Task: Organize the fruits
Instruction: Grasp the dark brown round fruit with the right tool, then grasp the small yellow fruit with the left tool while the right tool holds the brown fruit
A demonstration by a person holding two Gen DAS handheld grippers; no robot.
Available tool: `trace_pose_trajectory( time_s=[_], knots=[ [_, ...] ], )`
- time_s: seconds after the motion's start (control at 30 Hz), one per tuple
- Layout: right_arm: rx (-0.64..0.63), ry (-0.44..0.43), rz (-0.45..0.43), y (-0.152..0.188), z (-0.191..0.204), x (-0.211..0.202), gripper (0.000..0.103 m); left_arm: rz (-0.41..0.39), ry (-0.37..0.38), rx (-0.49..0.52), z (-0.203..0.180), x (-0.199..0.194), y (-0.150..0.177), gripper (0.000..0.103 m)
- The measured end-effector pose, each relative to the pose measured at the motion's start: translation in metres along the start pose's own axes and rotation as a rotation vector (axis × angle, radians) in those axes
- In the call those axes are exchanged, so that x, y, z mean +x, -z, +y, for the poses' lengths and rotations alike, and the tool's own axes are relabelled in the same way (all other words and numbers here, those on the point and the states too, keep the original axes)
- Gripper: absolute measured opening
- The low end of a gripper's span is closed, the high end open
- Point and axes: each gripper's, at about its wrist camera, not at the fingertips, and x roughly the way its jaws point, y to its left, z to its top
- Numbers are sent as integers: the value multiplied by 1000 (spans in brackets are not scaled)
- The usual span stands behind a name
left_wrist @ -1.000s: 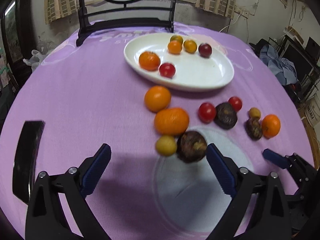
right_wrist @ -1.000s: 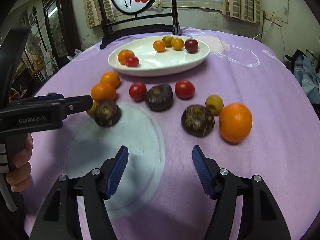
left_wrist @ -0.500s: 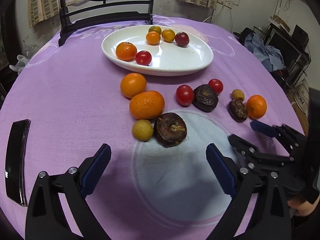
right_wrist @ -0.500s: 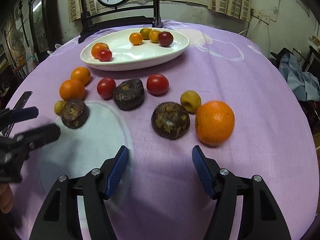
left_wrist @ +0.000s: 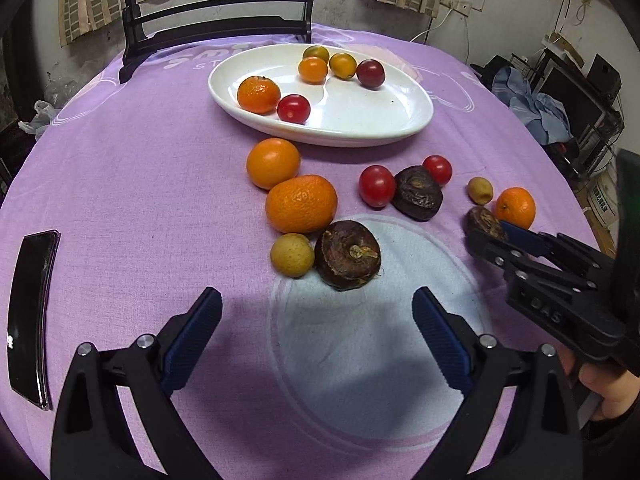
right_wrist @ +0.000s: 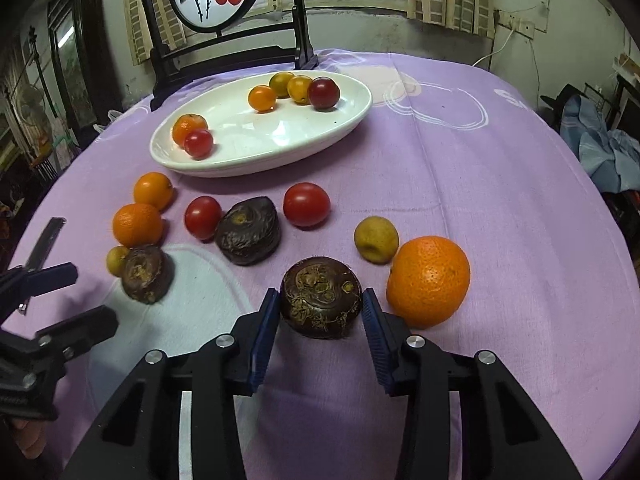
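Note:
A white oval plate (left_wrist: 400, 120) (right_wrist: 352, 120) at the back of the purple table holds several small fruits. Loose oranges, red tomatoes, small yellow fruits and dark brown fruits lie in front of it. My right gripper (right_wrist: 319, 312) has its jaws closed in around a dark brown fruit (right_wrist: 320, 296) that rests on the cloth; the pads touch or nearly touch its sides. It shows at the right of the left wrist view (left_wrist: 486, 220). My left gripper (left_wrist: 316, 332) is open and empty, just short of another dark brown fruit (left_wrist: 347, 254) and a yellow fruit (left_wrist: 292, 255).
A big orange (right_wrist: 428, 280) lies right beside my right gripper. Two oranges (left_wrist: 301, 208) sit left of centre. A black phone (left_wrist: 30, 316) lies at the table's left edge. A dark chair (left_wrist: 216, 20) stands behind the plate.
My right gripper moved forward to the dark brown fruit and narrowed its jaws around it. My left gripper stayed open and nearly still.

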Motion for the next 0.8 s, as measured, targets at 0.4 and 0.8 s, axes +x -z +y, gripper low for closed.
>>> trace_pose_trajectory(
  time_s=[0.4, 0.8],
  knots=[
    [-29, -63, -13, 21, -1, -20, 43, 7, -56, 83, -13, -1, 17, 94],
    [-75, -94, -12, 25, 10, -23, 43, 34, -90, 129, 12, 15, 6, 67]
  ],
)
